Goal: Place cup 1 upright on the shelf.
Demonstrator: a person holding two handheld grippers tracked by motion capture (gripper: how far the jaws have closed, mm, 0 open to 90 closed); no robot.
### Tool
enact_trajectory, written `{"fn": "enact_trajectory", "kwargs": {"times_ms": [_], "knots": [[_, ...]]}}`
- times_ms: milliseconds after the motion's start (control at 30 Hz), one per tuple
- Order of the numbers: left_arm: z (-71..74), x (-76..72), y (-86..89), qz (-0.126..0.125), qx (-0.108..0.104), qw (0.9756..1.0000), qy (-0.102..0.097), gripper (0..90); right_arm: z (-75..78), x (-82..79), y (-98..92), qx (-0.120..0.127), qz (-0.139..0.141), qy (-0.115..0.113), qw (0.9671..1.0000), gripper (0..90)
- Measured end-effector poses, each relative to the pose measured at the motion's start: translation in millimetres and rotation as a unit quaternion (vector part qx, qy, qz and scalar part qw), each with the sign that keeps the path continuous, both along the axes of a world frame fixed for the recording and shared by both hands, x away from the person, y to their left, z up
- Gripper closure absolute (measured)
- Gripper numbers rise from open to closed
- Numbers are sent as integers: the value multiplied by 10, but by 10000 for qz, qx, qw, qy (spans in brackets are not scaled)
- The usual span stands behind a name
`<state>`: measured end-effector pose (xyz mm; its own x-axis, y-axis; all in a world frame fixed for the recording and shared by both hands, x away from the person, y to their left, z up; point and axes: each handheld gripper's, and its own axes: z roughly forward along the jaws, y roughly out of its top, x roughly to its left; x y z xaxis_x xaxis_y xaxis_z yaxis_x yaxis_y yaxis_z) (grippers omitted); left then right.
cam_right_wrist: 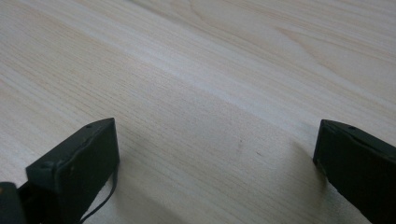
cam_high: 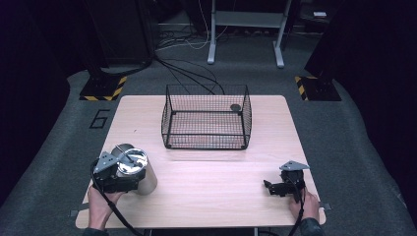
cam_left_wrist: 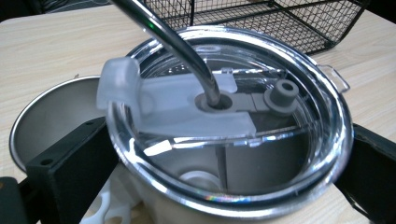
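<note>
While the left gripper (cam_high: 129, 169) clamps the slick steel tumbler (cam_left_wrist: 224, 158) below its lid (cam_left_wrist: 233, 93), the right gripper (cam_high: 279, 187) rests wide open, lower right.

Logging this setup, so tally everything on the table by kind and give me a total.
Steel tumbler with clear lid and metal straw: 1
Open steel cup: 1
Black wire basket: 1
Small dark disc in the basket: 1
Total: 4

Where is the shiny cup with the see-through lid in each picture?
High view: the shiny steel cup with clear lid sits lower left, at the left tool.
Left gripper view: centre, between the jaws.
Right gripper view: bare table.
Shared landmark: black wire basket.
</note>
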<state>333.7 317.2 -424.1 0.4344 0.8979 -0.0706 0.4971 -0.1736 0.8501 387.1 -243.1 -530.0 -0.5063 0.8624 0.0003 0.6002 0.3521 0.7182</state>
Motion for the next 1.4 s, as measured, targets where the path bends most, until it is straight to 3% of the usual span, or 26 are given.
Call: {"fn": "enact_trajectory", "kwargs": {"times_ms": [400, 733, 1167, 1400], "knots": [[-73, 75, -62, 99, -6, 9999, 30, 6, 0, 0, 0, -4, 1, -3, 10000, 0], [-104, 29, -97, 233, 86, 9994, -240, 34, 0, 0, 0, -5, 3, -5, 10000, 0], [-85, -9, -110, 259, 150, 9993, -244, 39, 0, 0, 1, -4, 1, -5, 10000, 0], [0, -56, -121, 185, 232, 9991, -296, 39, 0, 0, 1, -4, 1, -6, 10000, 0]]}}
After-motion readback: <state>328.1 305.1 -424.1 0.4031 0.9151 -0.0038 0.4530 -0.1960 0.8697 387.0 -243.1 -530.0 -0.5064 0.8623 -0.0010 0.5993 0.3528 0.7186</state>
